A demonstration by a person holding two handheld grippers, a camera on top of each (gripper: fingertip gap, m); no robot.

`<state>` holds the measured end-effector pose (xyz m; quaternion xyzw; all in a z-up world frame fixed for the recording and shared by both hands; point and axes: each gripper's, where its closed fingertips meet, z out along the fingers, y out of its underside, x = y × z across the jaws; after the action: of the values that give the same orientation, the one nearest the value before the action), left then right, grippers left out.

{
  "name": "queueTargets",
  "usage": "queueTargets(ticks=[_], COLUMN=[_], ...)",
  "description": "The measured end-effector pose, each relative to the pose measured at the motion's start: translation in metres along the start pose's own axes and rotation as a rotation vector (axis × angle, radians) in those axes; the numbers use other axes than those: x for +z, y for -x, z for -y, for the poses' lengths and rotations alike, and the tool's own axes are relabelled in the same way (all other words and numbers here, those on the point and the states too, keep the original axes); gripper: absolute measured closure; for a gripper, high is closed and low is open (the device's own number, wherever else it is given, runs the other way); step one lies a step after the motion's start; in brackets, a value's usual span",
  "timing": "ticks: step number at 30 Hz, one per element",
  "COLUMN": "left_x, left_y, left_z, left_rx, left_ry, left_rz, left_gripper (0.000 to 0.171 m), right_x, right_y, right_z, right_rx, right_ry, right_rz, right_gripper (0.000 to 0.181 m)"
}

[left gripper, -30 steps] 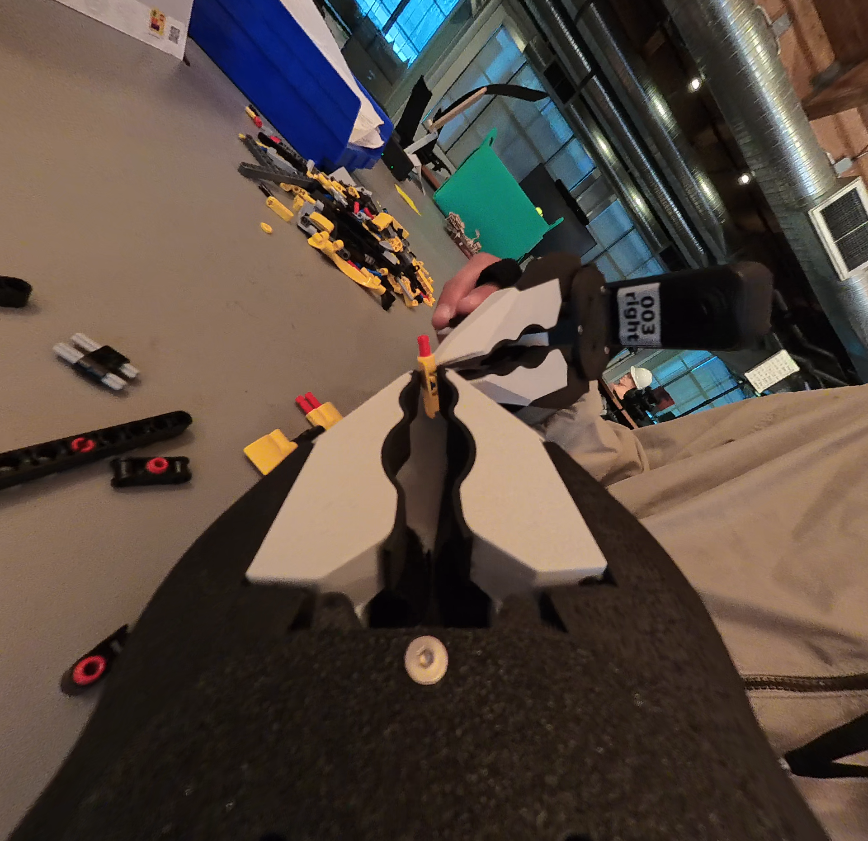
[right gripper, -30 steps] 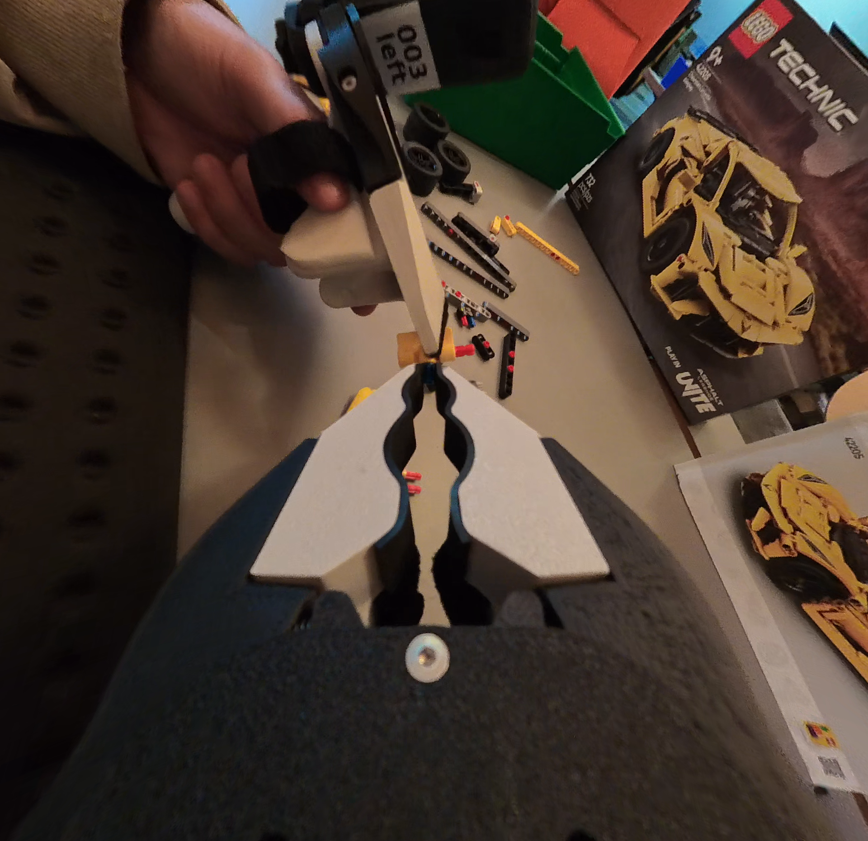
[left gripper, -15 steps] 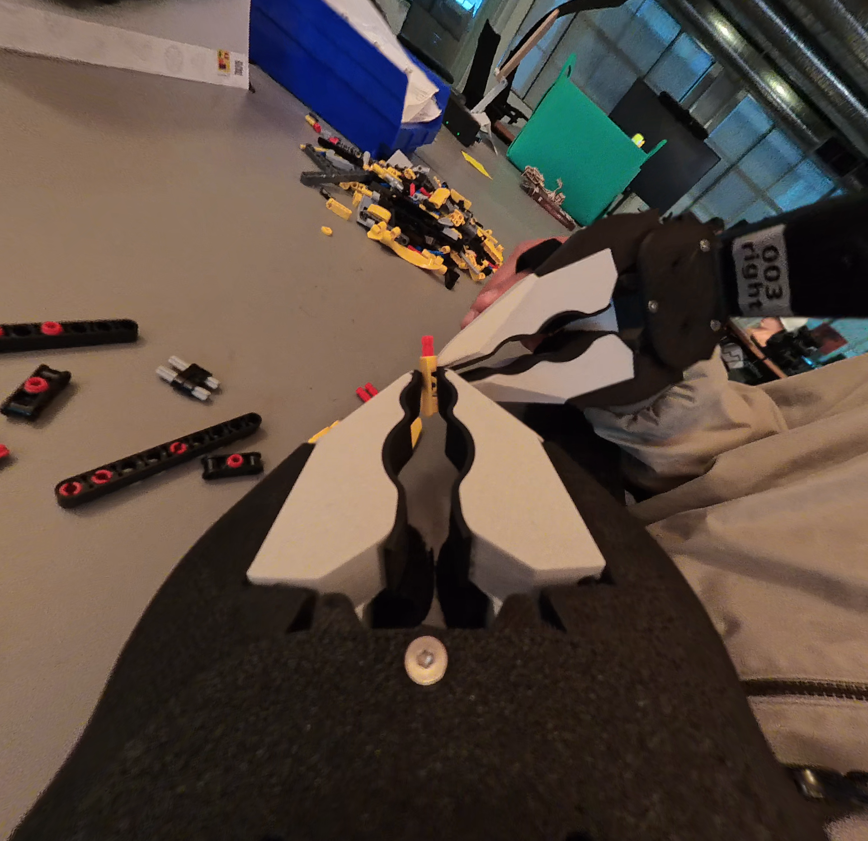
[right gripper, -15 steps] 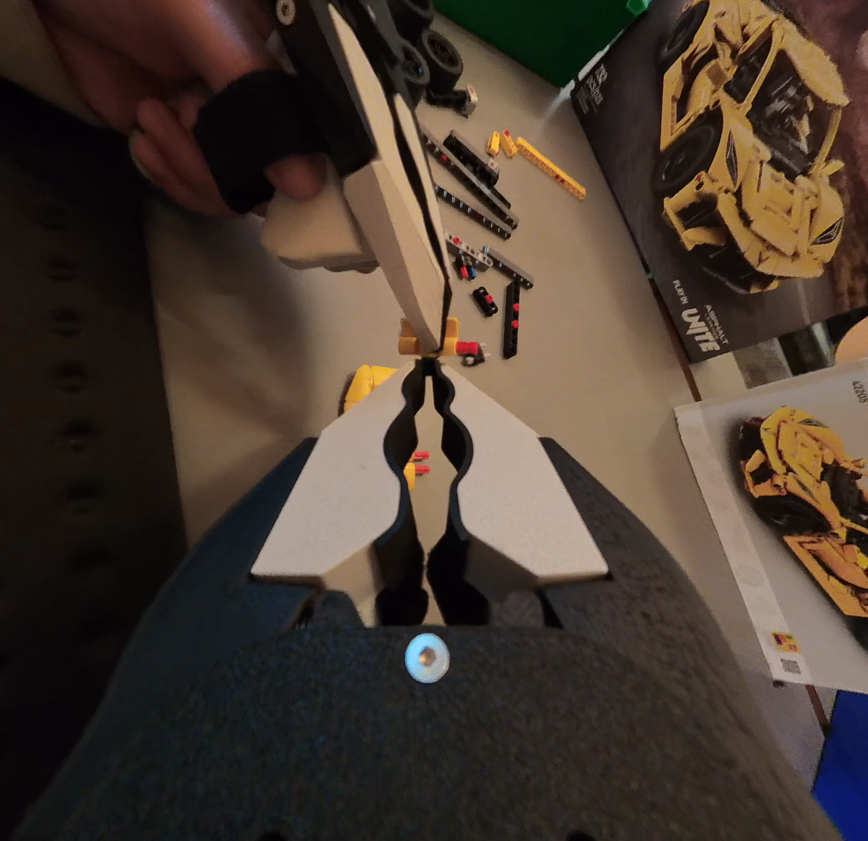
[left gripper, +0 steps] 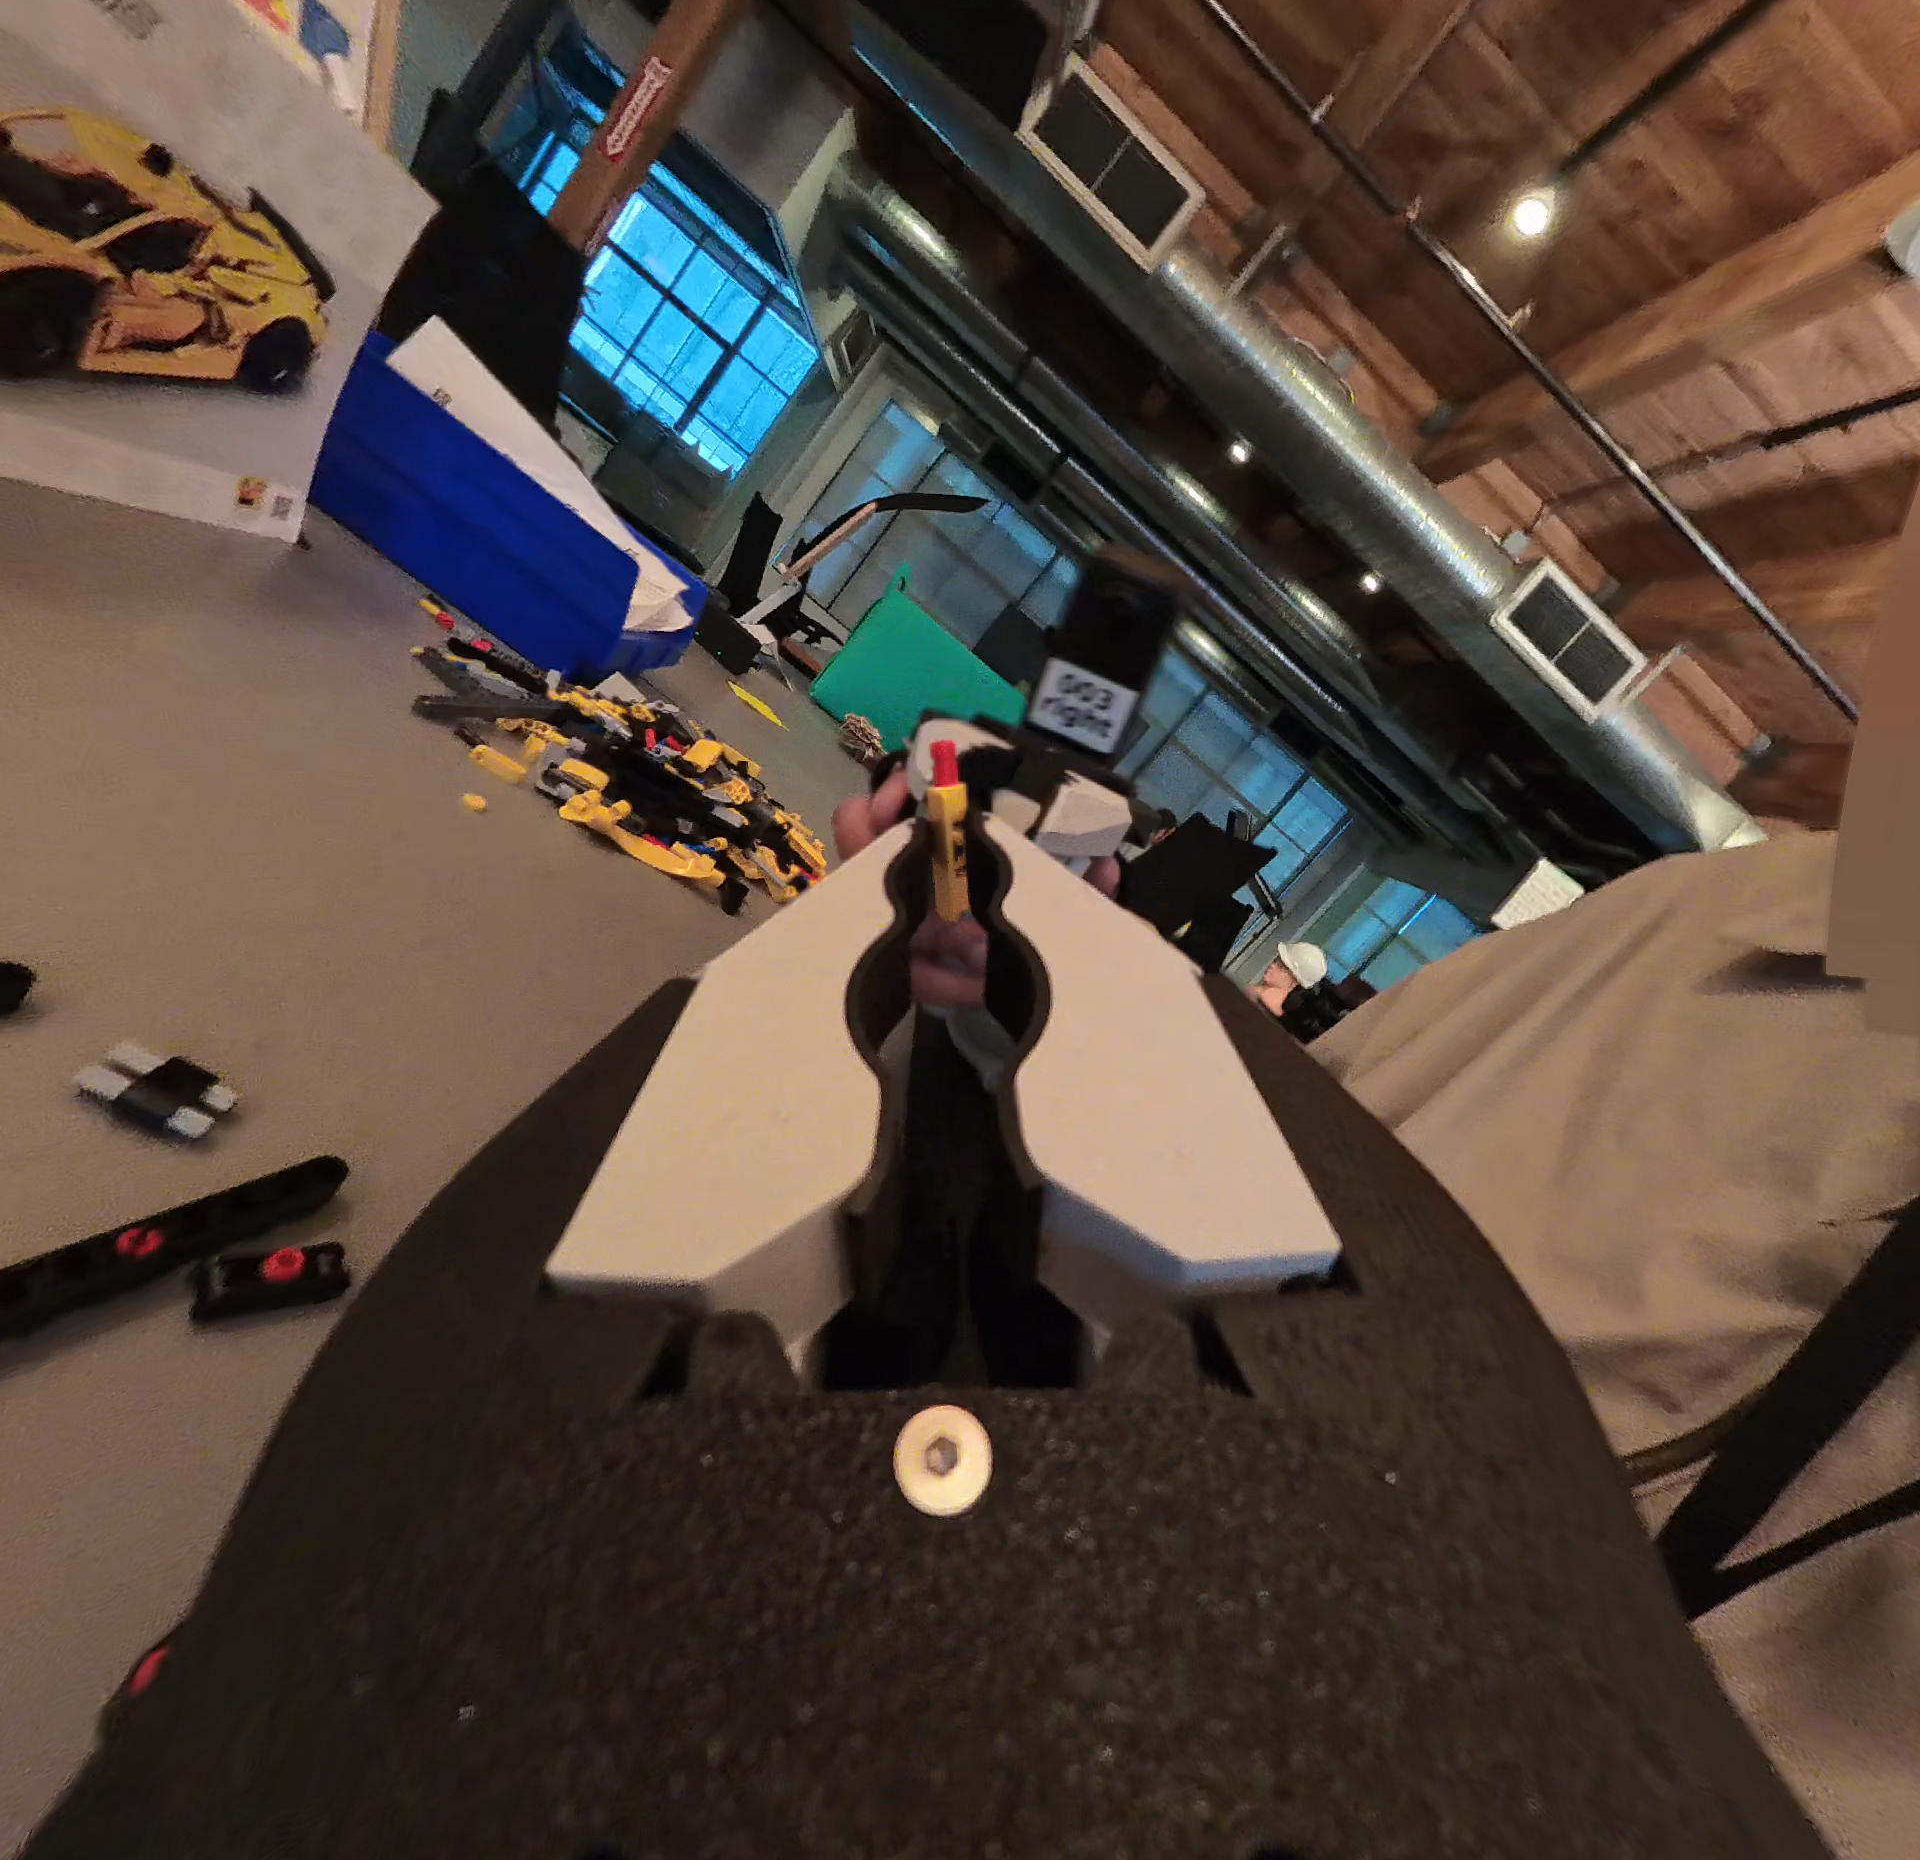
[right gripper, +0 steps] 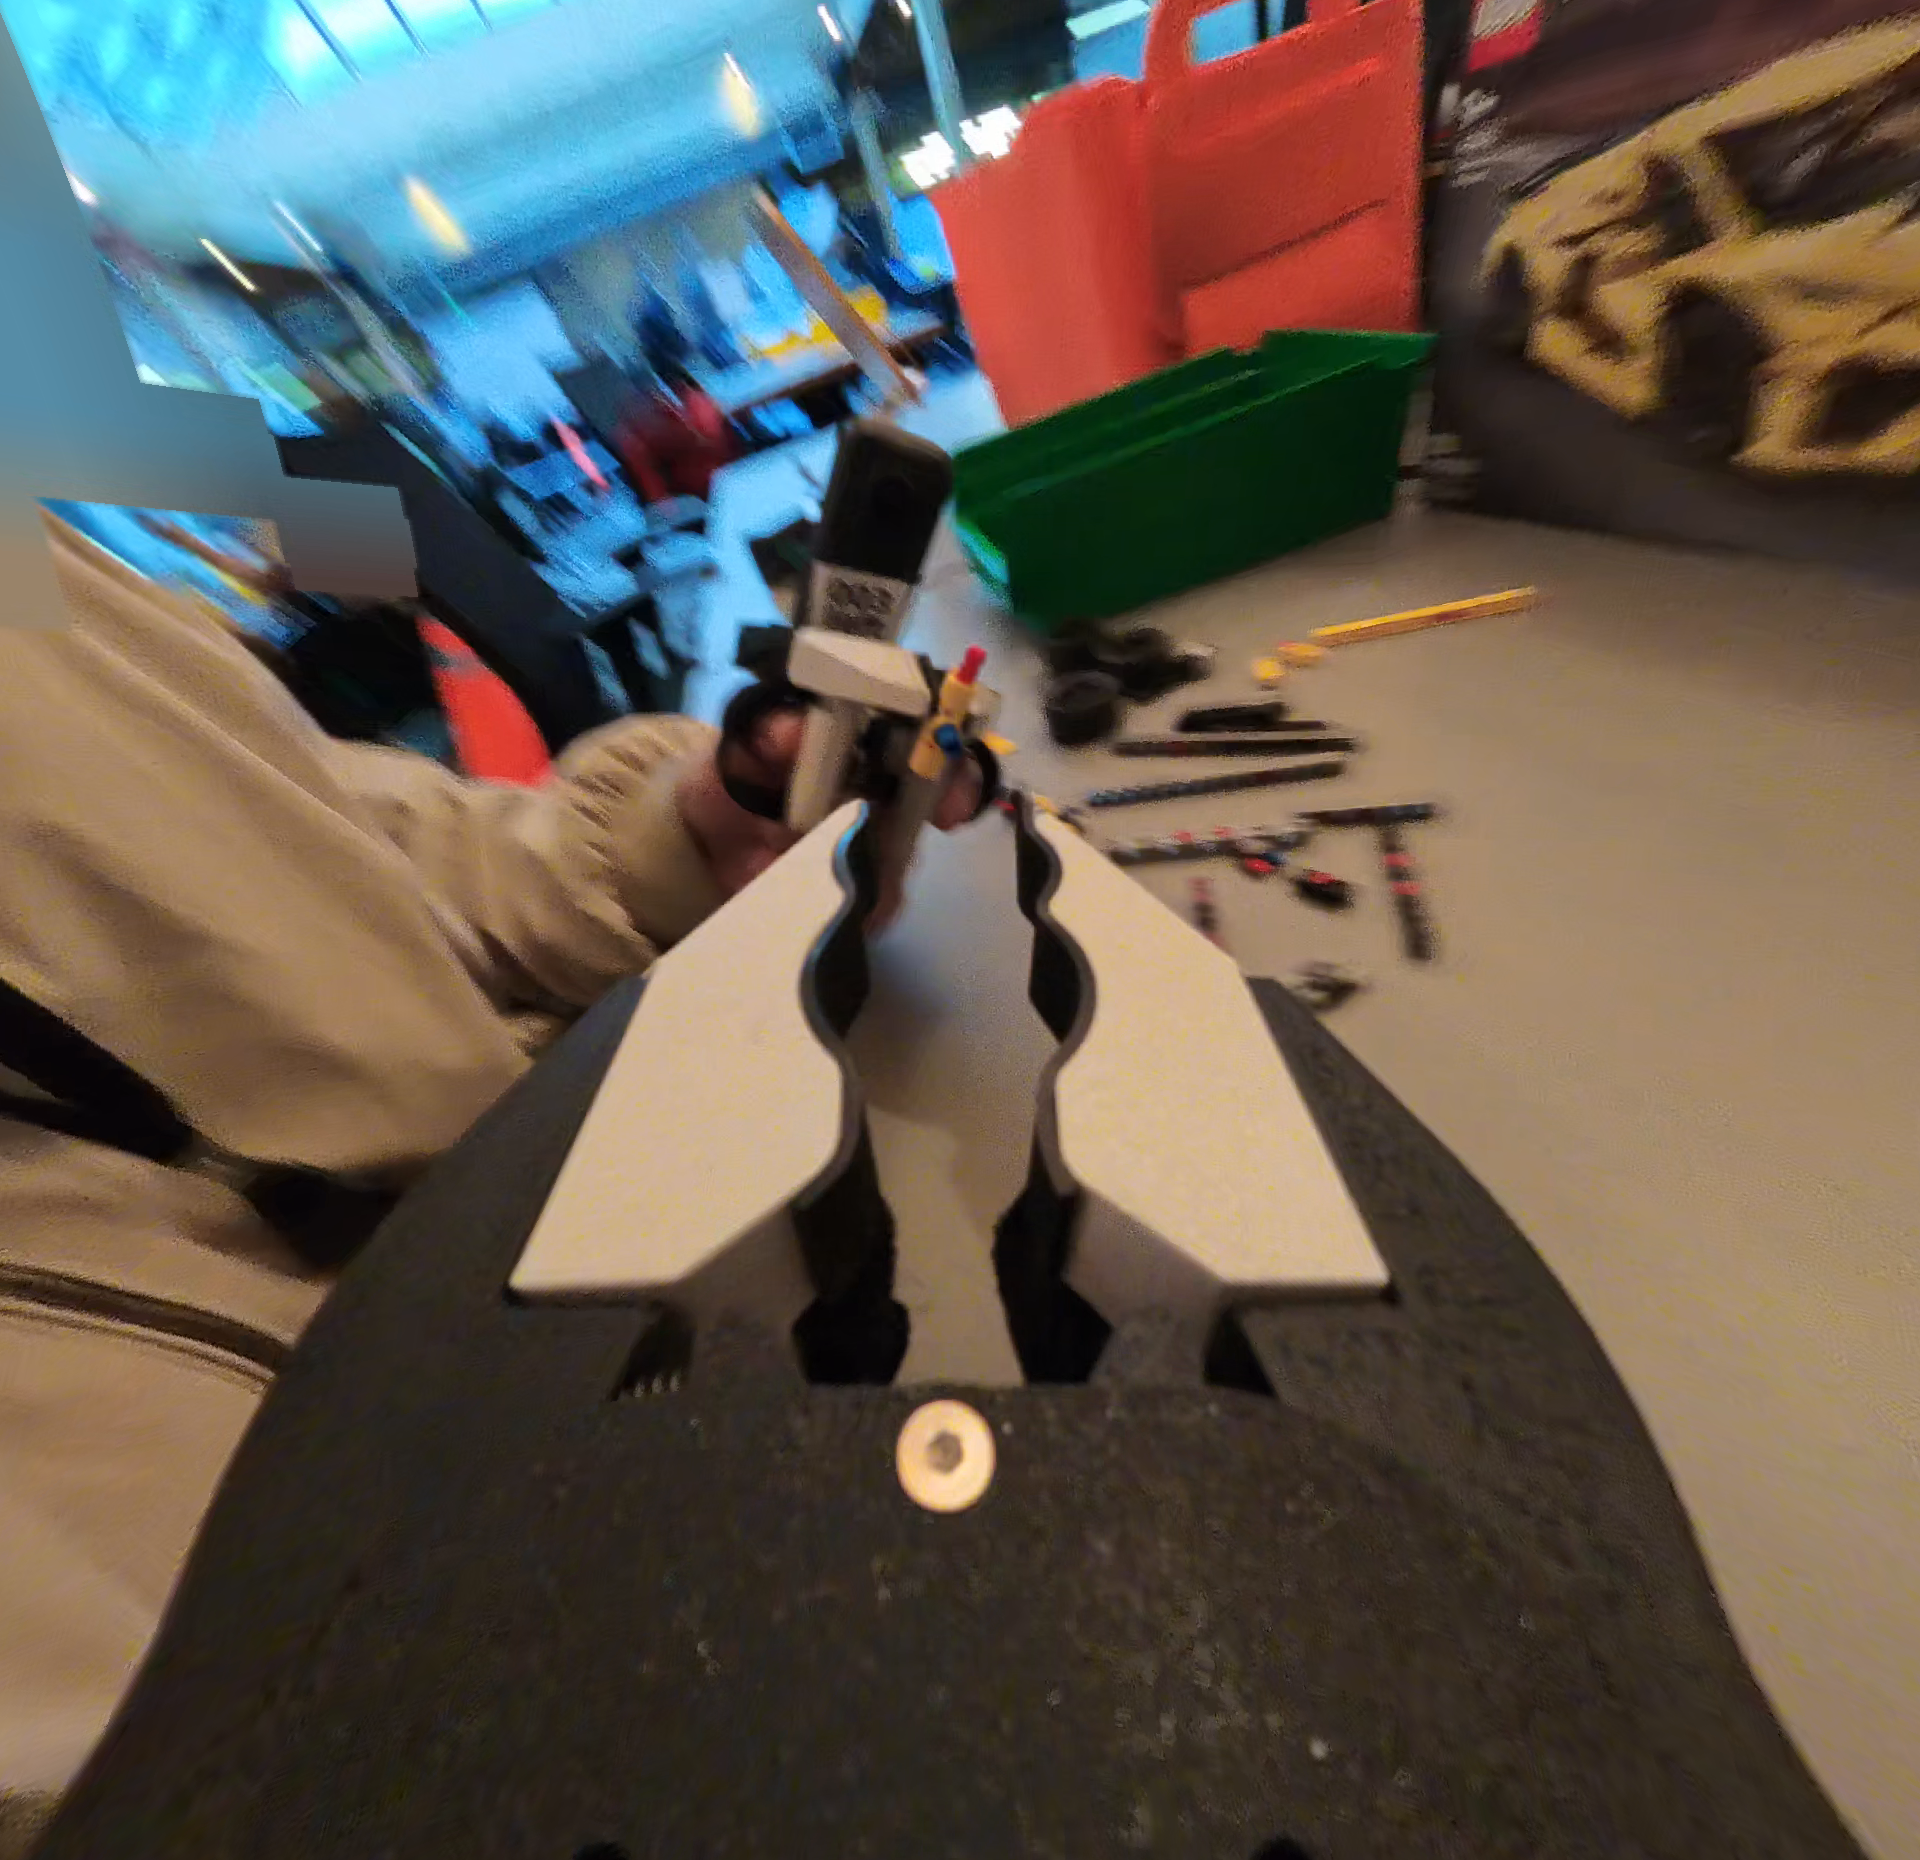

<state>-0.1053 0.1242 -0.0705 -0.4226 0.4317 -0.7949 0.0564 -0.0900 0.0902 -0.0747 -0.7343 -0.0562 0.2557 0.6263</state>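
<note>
My left gripper (left gripper: 948,828) is shut on a small yellow piece (left gripper: 948,865) with a red pin (left gripper: 943,761) sticking out past the fingertips. It is held up in the air above the grey table (left gripper: 260,875). My right gripper (right gripper: 940,823) is open and empty, its fingers apart, a short way back from that piece. In the right wrist view the left gripper (right gripper: 914,735) shows ahead, held by a hand, with the yellow piece (right gripper: 930,735) and its red pin (right gripper: 971,662) at its tips. The right gripper (left gripper: 1003,787) shows just behind the piece in the left wrist view.
A pile of yellow and black parts (left gripper: 644,782) lies near a blue bin (left gripper: 488,522). Black beams (left gripper: 166,1239) lie at the left. The right wrist view shows a green bin (right gripper: 1174,480), an orange bag (right gripper: 1184,200), a boxed car set (right gripper: 1683,252), black wheels (right gripper: 1101,678) and beams (right gripper: 1247,802). Tip to tip, the grippers are about 5 cm apart.
My right gripper has opened and drawn back from the yellow piece. My left gripper still holds the piece. Both grippers have tilted upward.
</note>
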Motion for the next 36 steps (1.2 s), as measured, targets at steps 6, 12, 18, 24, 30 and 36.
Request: queueTargets(ticks=[6,12,18,24,30,36], left_x=[0.003,0.005,0.006,0.007,0.006,-0.021], left_y=[-0.007,-0.008,-0.008,-0.009,-0.008,-0.010], left_z=[-0.005,-0.009,-0.010,-0.012,-0.009,0.028], left_rx=[0.037,0.066,0.086,0.102,0.095,0.137], left_ry=[0.021,0.040,0.050,0.051,0.032,-0.128], left_rz=[-0.017,-0.010,-0.005,0.003,0.008,0.016], left_gripper=[0.166,0.165,0.165,0.165,0.165,0.166], right_x=[0.026,0.027,0.028,0.029,0.031,0.004], right_y=[0.010,0.012,0.011,0.011,0.010,-0.006], right_z=[-0.005,-0.005,-0.005,-0.008,-0.007,0.000], right_rx=[0.211,0.211,0.208,0.220,0.206,0.219], right_ry=[-0.088,-0.100,-0.105,-0.095,-0.117,-0.166], right_rz=[0.157,0.163,0.157,0.157,0.136,0.131], right_gripper=[0.166,0.170,0.174,0.177,0.177,0.178])
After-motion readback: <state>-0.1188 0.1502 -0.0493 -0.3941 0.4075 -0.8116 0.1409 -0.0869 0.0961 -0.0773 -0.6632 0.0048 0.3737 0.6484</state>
